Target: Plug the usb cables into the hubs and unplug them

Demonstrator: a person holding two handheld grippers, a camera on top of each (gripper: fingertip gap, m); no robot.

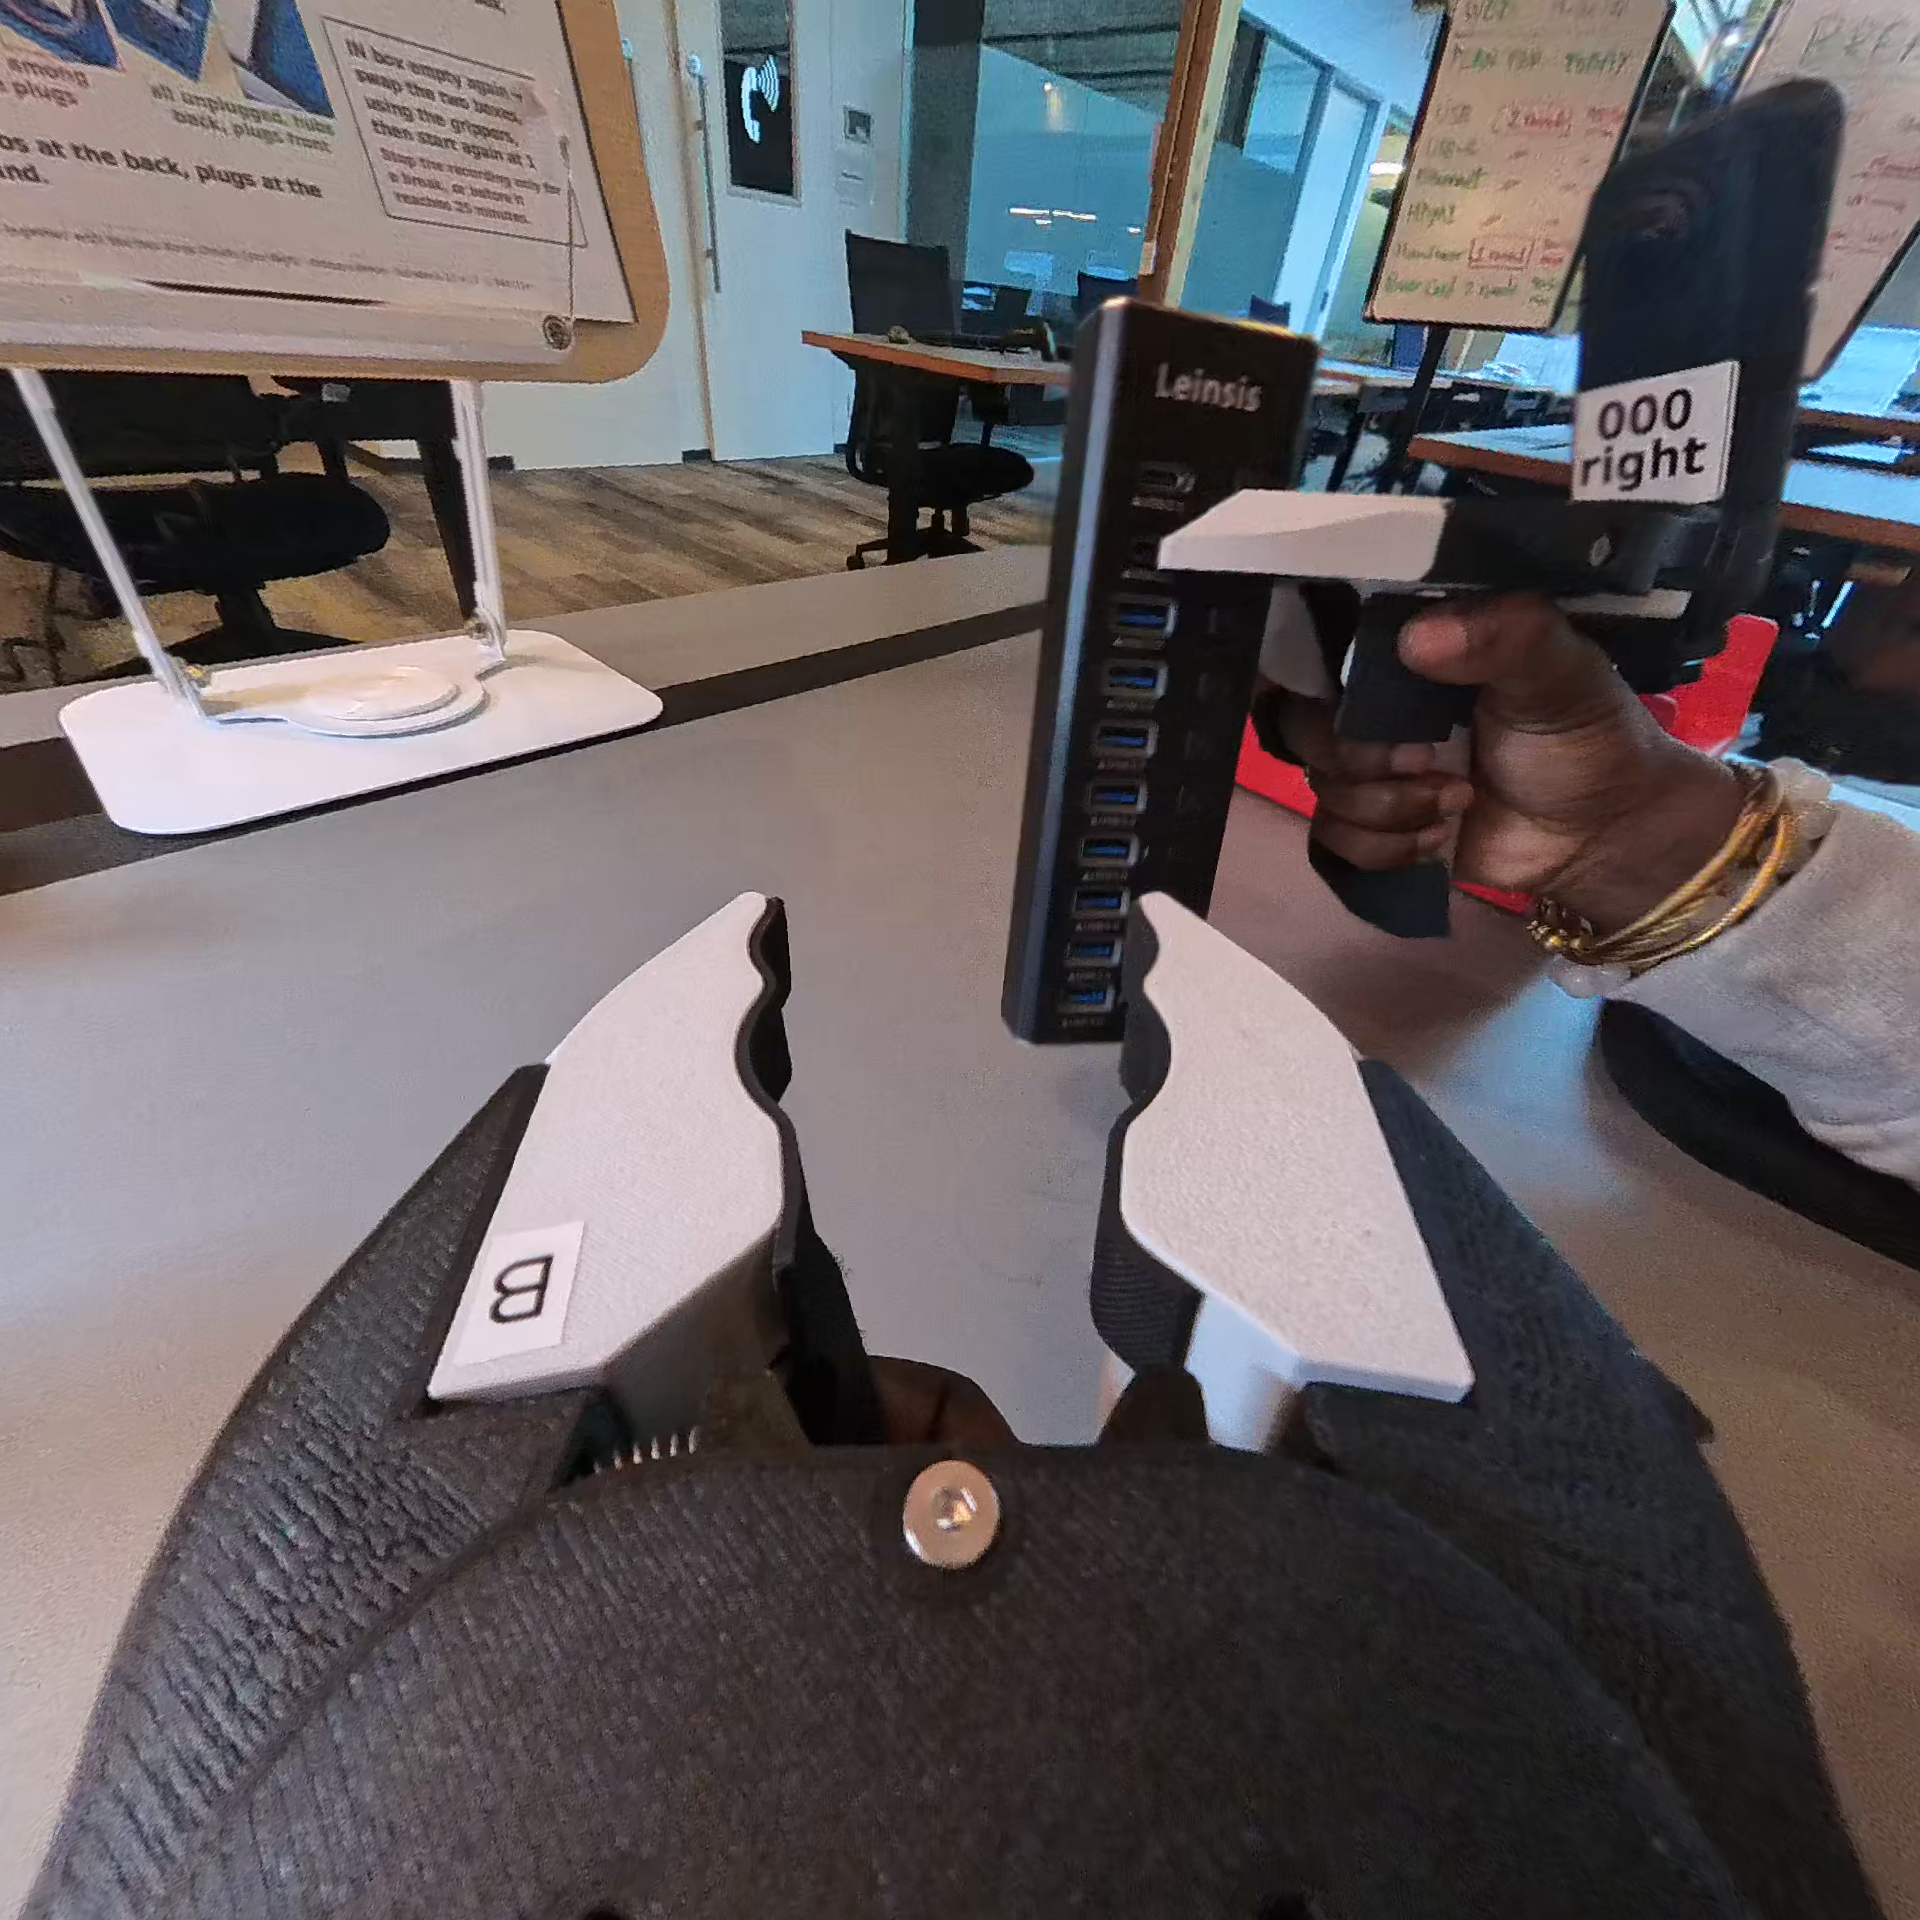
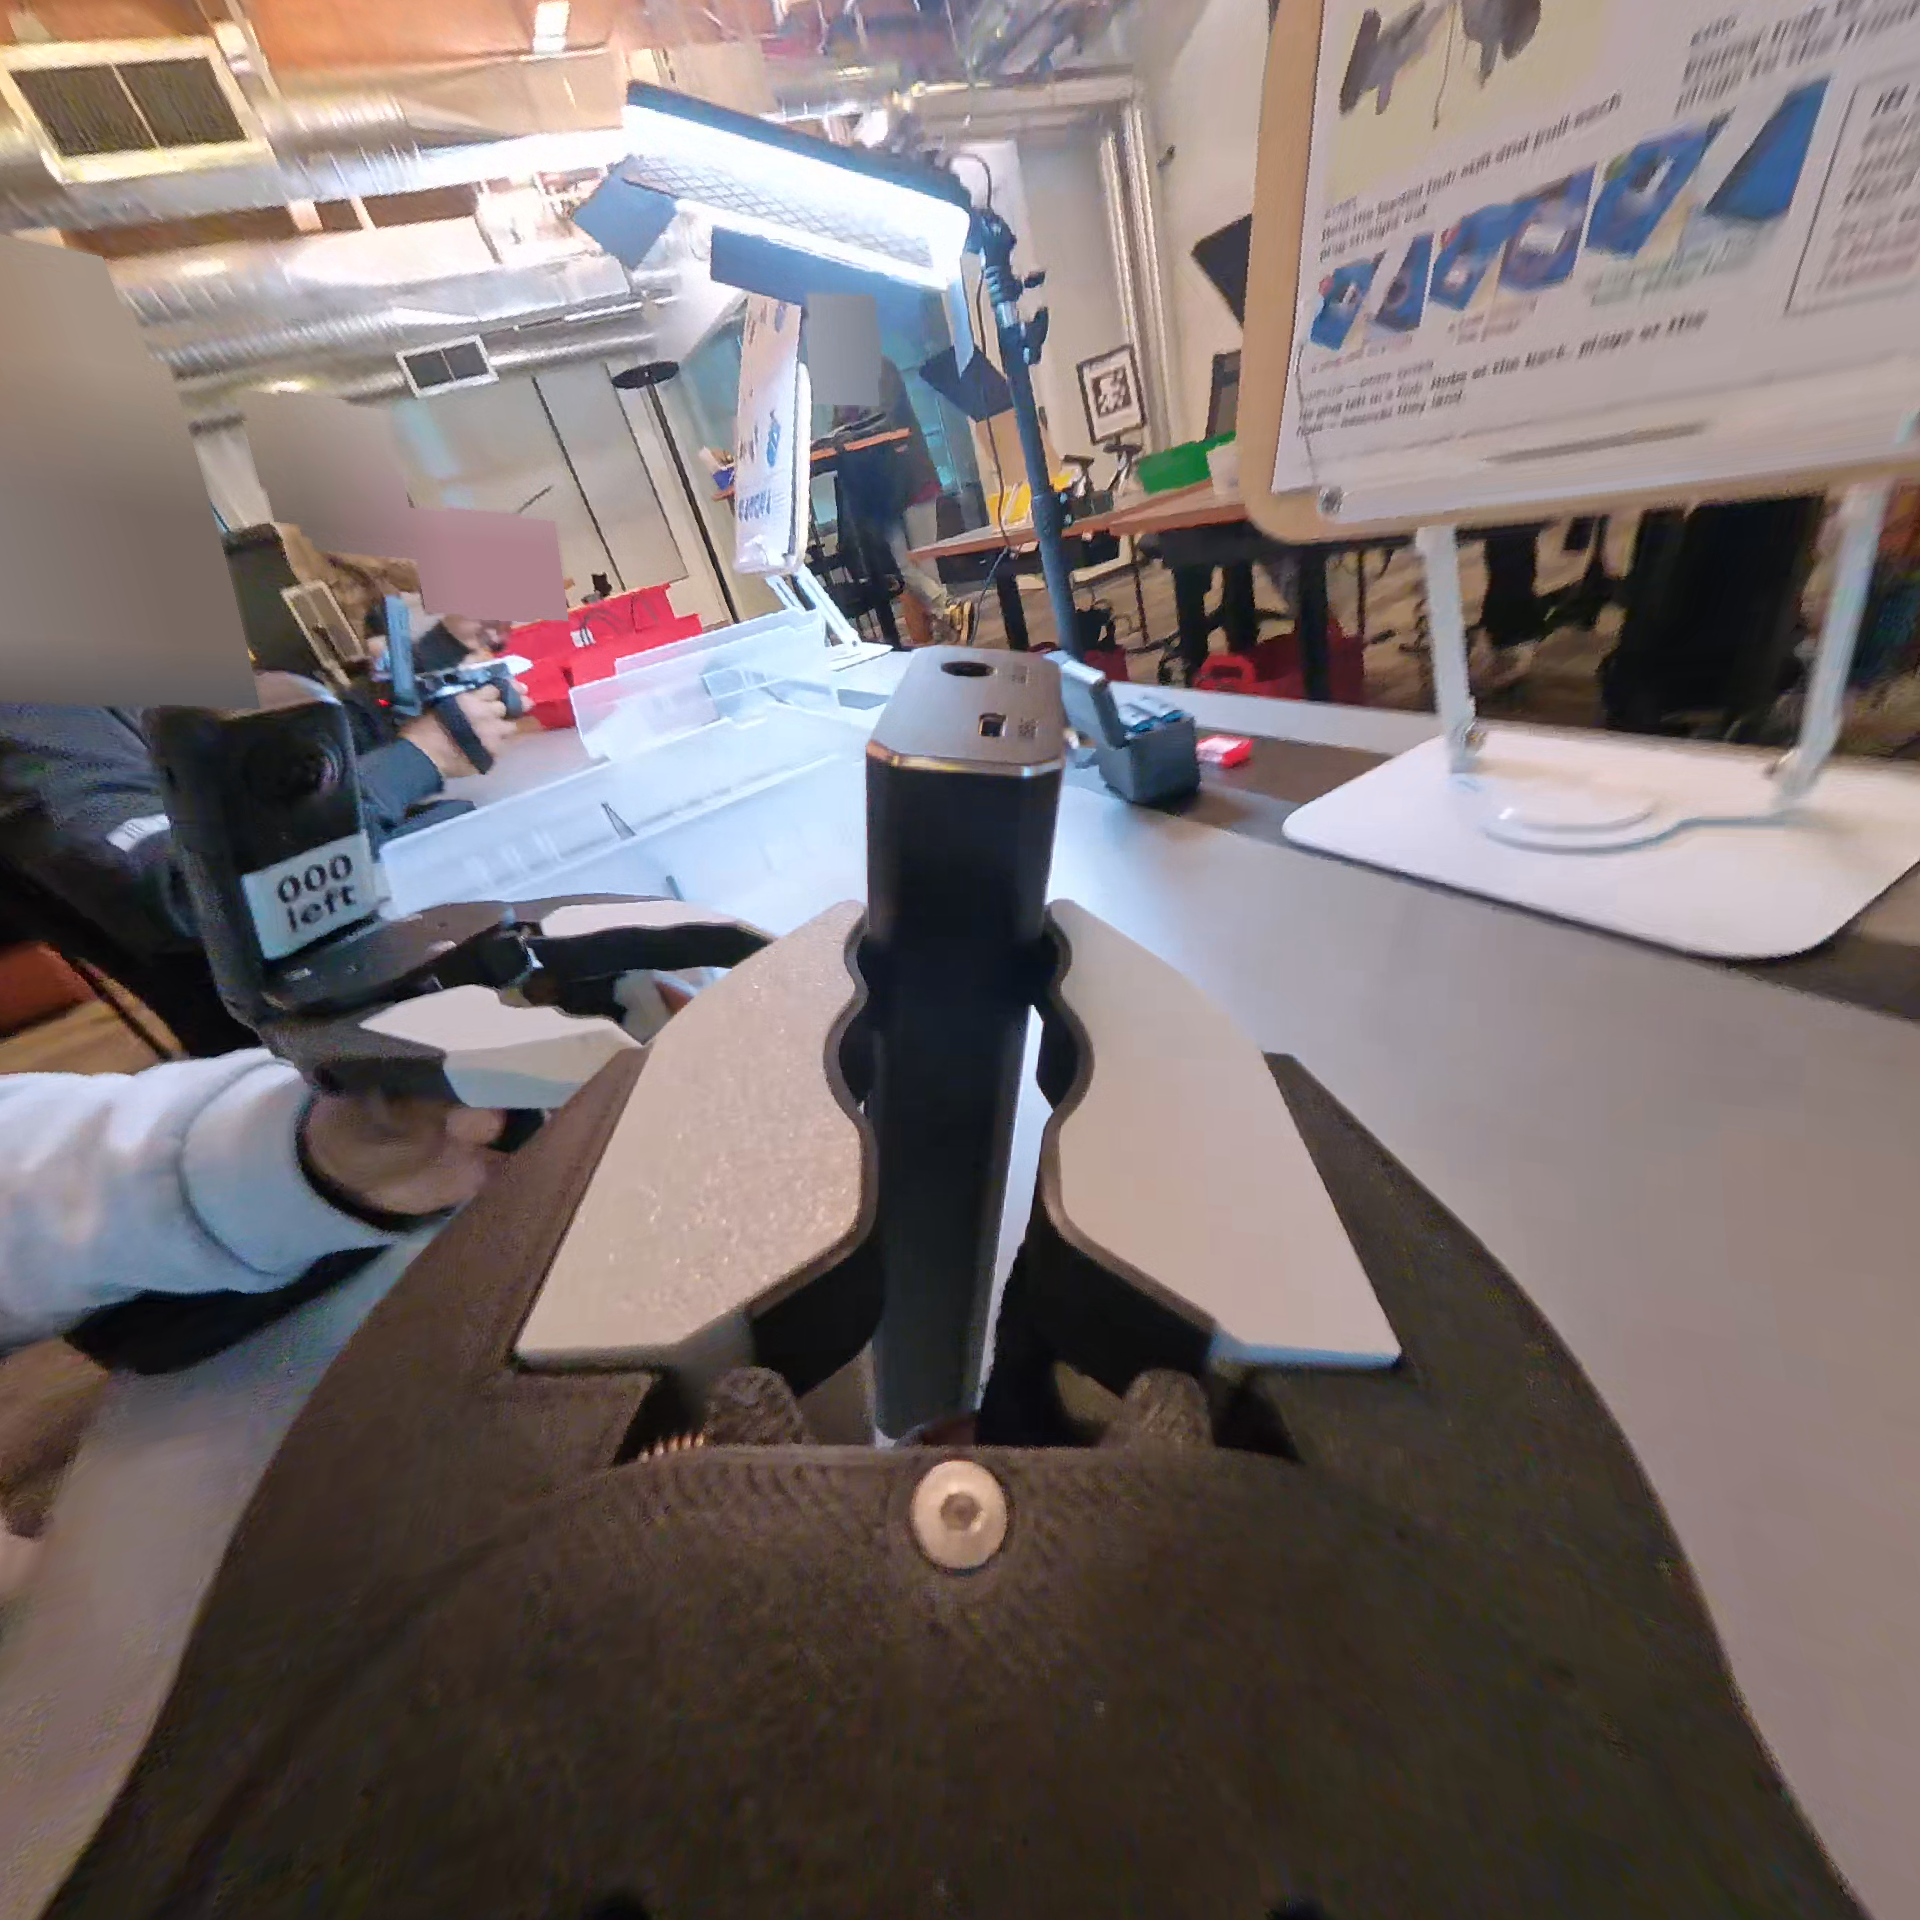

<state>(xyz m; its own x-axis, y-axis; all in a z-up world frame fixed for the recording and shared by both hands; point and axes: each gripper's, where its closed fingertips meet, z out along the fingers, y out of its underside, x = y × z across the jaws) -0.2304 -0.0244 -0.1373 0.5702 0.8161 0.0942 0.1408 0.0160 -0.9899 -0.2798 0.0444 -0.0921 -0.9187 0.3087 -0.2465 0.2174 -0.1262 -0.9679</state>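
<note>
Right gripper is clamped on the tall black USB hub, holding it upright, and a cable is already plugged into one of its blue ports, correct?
Not quite. The right gripper does clamp the tall black USB hub upright, but the left wrist view shows its blue ports all empty.

Long black USB hub (image 1: 1132, 665), upright above grey table; blue ports empty

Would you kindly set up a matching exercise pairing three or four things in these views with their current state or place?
Things:
1. right gripper
2. left gripper
3. tall black multi-port USB hub
4. white flat-based document stand

States:
A. open, holding nothing
B. resting on the grey table
C. shut on the hub
D. held upright, blue ports unoccupied

Pairs: 1-C, 2-A, 3-D, 4-B
</note>
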